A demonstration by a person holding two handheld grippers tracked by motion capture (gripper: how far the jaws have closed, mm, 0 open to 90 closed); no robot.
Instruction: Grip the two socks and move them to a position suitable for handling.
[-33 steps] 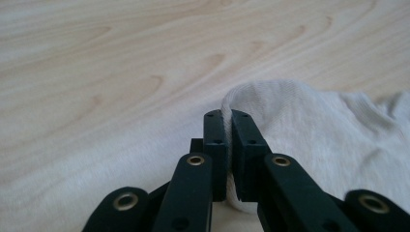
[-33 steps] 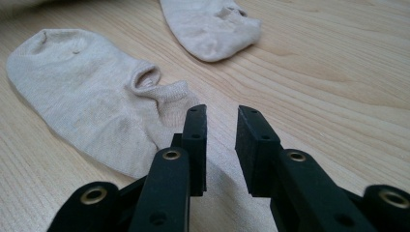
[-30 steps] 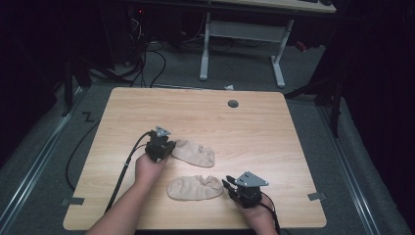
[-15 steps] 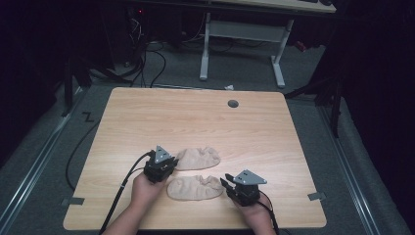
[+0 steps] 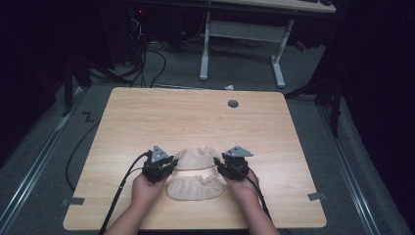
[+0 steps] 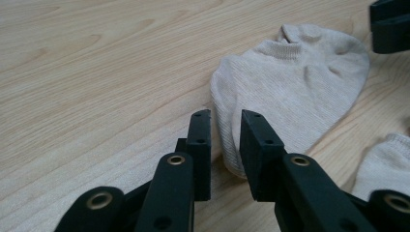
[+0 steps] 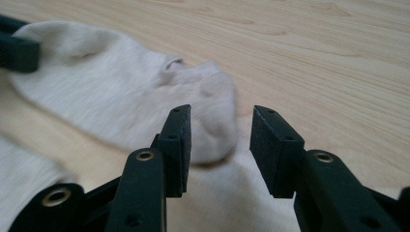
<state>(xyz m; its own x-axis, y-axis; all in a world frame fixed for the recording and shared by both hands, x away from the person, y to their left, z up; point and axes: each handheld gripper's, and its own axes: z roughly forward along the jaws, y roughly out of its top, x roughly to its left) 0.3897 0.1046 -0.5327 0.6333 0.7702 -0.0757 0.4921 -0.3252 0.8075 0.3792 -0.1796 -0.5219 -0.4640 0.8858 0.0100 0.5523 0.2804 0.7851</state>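
Two beige ankle socks, lying flat near the front edge of the tabletop (image 5: pixel 147 112), about midway between its left and right edges. The farther sock (image 5: pixel 196 158) lies crosswise between the two grippers; the nearer sock (image 5: pixel 195 188) lies just in front of it, parallel, the two close together or just touching. In my judgement they are laid side by side for pairing or folding, and each gripper is posted at one end of the farther sock so that both ends can be taken up at once.

Two handheld grippers, one per hand. The left gripper (image 5: pixel 164 168) sits at the farther sock's left end; its jaws have just been opening and now stand a narrow gap apart, and in the left gripper view the sock's edge (image 6: pixel 290 82) lies in line with that gap, the pads pressing on nothing. The right gripper (image 5: pixel 226 167) sits at the sock's right end; its jaws have also just been opening and stand wider, the sock's rounded end (image 7: pixel 145 96) ahead and partly between them, ungripped.

One round grommet hole (image 5: pixel 233 104), toward the far right corner. Two trailing cables, one from each gripper, running off the front edge.
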